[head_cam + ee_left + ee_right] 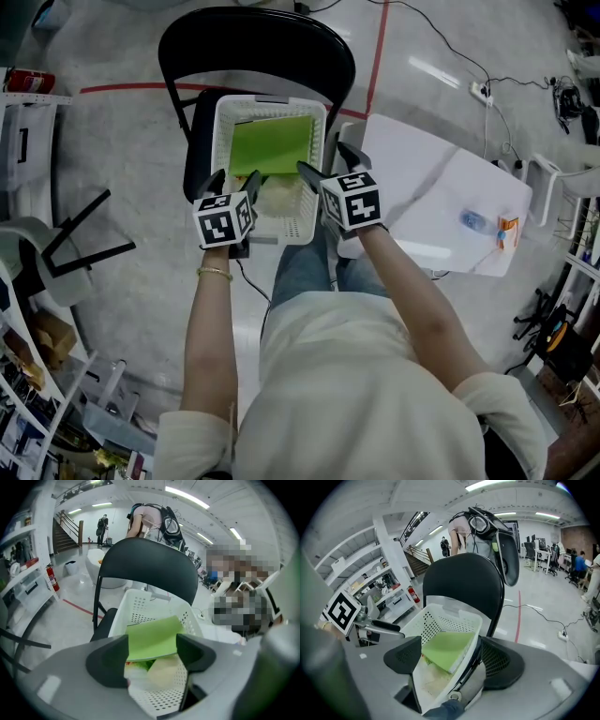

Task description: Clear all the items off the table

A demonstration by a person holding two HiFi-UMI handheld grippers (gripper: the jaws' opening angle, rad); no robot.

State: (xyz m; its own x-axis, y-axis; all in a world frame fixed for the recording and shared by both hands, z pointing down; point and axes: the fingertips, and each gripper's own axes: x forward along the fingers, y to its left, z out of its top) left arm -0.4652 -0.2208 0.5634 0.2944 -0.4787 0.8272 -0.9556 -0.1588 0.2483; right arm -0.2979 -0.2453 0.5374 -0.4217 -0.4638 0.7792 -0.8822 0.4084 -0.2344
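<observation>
Green book (272,145) lies in the basket (223,141), at twelve o'clock from both grippers. Left gripper (234,180) open; right gripper (328,166) open astride the basket wall.

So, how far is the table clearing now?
Done: a green book and some pale packets lie in the white basket on the chair. In hand: nothing; the left claw and the right claw both hang open over the basket. Still to do: a small blue item and an orange one are on the white table.
</observation>
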